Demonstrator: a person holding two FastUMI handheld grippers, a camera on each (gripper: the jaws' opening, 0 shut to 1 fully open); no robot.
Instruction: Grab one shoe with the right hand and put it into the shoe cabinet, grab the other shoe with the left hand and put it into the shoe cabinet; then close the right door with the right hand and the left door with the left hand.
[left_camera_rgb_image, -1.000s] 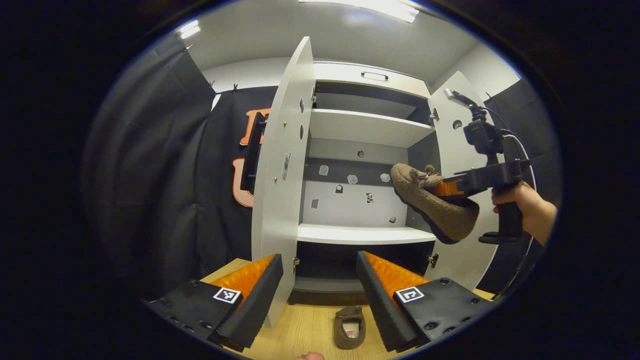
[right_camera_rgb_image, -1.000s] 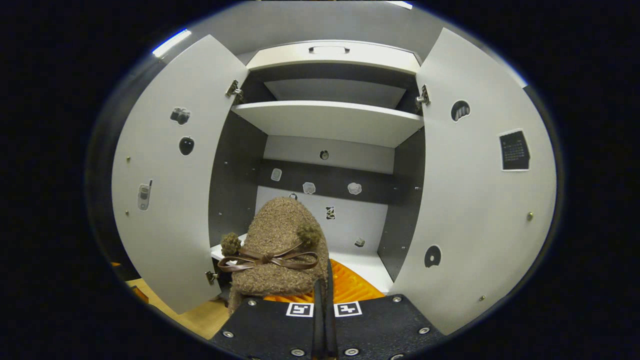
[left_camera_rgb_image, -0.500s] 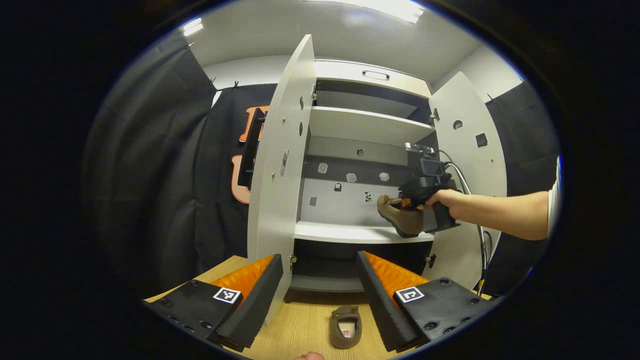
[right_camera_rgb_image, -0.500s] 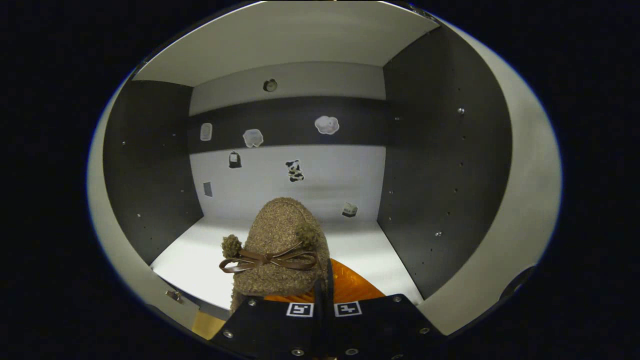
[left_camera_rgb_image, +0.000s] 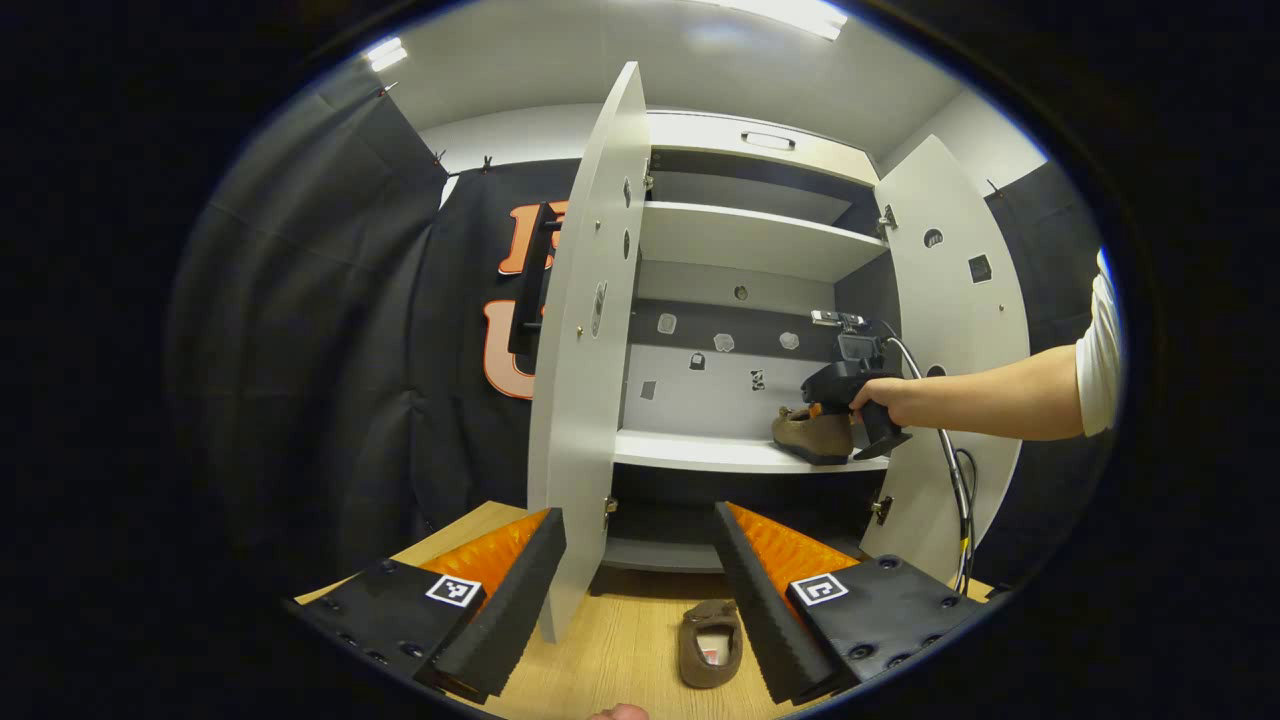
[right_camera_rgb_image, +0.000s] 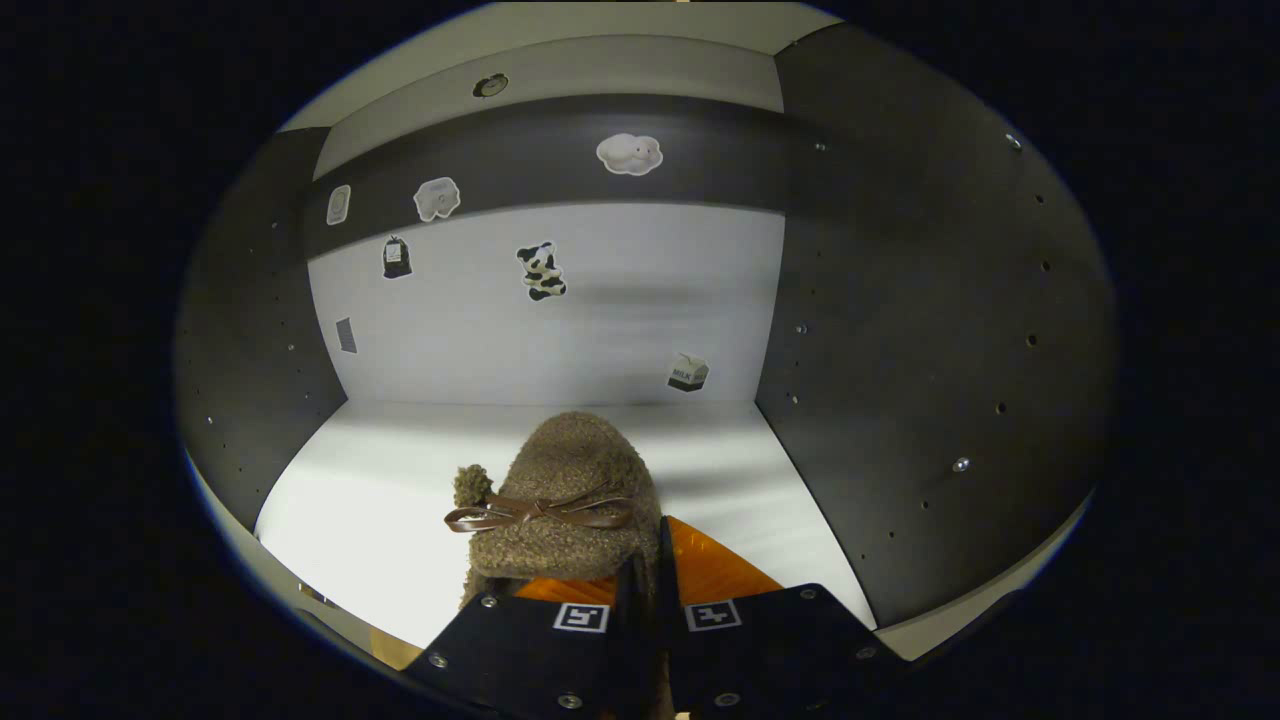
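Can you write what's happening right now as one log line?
right gripper: shut on shoe, on shelf | left gripper: open | second shoe: floor | doors: open

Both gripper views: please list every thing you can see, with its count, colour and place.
Shoe cabinet: one, white shelves with dark inner walls, standing on the wood floor.
Cabinet doors: two, white, both open.
Shoe in cabinet: one, brown and fuzzy with a bow, on the middle shelf at its right side.
Shoe on floor: one, brown, in front of the cabinet.
Stickers: several, small, on the cabinet's back wall and inside the doors.
Wood floor: one, light brown.
Right gripper: one, at the shelf, fingers closed on the shoe in cabinet.
Left gripper: one, fingers wide apart, above the floor.
Person's arm: one, reaching to the shelf.
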